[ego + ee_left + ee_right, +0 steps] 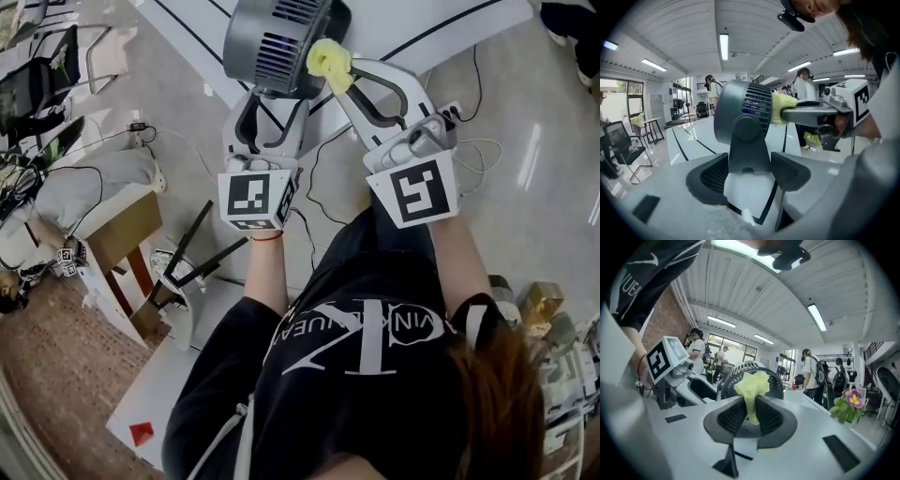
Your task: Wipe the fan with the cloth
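Note:
The grey fan (pixel 281 42) stands on a white table at the top of the head view. My left gripper (pixel 272 108) is open below it, one jaw on each side of the fan's stand (pixel 747 136), the pads not pressing on it. My right gripper (pixel 339 80) is shut on a yellow cloth (pixel 330 62), which is bunched against the fan's right side. In the right gripper view the cloth (pixel 752 385) sticks up from between the jaws in front of the fan's grille (pixel 776 383). In the left gripper view the cloth (pixel 783 108) touches the fan's housing (pixel 736 110).
The white table (pixel 450 23) has black lines across it. Cables (pixel 323 173) lie on the floor beneath my arms. A tipped stool (pixel 183 267) and a box (pixel 127 234) sit at lower left. Potted flowers (pixel 851 404) stand to the right. People stand in the background.

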The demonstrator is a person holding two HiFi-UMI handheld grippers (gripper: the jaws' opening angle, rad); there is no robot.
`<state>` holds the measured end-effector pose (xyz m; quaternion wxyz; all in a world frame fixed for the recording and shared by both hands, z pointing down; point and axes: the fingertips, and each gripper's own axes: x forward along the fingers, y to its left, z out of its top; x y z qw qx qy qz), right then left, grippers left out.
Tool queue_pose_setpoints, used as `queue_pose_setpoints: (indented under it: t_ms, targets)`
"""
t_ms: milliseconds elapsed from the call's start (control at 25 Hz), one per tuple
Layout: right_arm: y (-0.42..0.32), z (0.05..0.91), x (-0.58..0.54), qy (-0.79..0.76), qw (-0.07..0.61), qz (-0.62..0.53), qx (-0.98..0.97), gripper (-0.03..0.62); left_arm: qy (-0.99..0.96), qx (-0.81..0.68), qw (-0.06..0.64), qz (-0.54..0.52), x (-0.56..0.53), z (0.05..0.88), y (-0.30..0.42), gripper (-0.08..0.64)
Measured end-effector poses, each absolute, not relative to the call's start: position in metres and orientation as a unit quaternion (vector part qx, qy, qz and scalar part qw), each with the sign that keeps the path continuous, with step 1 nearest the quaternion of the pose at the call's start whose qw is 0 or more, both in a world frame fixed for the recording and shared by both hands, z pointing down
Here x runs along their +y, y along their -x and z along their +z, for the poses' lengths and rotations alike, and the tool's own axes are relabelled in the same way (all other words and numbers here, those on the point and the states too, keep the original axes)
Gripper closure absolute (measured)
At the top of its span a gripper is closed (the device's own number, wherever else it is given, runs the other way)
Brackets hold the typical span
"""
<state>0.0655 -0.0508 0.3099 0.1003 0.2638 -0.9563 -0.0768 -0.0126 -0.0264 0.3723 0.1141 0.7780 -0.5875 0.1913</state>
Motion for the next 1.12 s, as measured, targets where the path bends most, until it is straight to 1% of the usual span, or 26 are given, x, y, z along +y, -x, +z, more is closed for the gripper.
queue_pose_setpoints:
  t_ms: [120, 240, 720, 1120]
  targets:
    - [-0.065, 0.298, -0.064, -0.275, 0.084, -0.106, -0.952, 0.534, -0.777, -0.586, 0.109, 0.201, -0.026, 0.375, 0.011, 0.264]
    - [-0.071, 0.297, -0.082, -0.290, 0.076, -0.105, -0.948, 0.534, -0.778, -0.585, 0.109, 0.201, -0.025, 0.374, 0.010, 0.264]
    - [-0.066, 0.325, -0.128, -0.293, 0.118, -0.078, -0.946, 0.534, -0.770, -0.594, 0.115, 0.203, -0.029, 0.372, 0.011, 0.262]
    - [-0.057, 0.353, -0.125, -0.292, 0.153, 0.007, -0.944, 0.534, -0.778, -0.588, 0.107, 0.195, -0.027, 0.373, 0.011, 0.262]
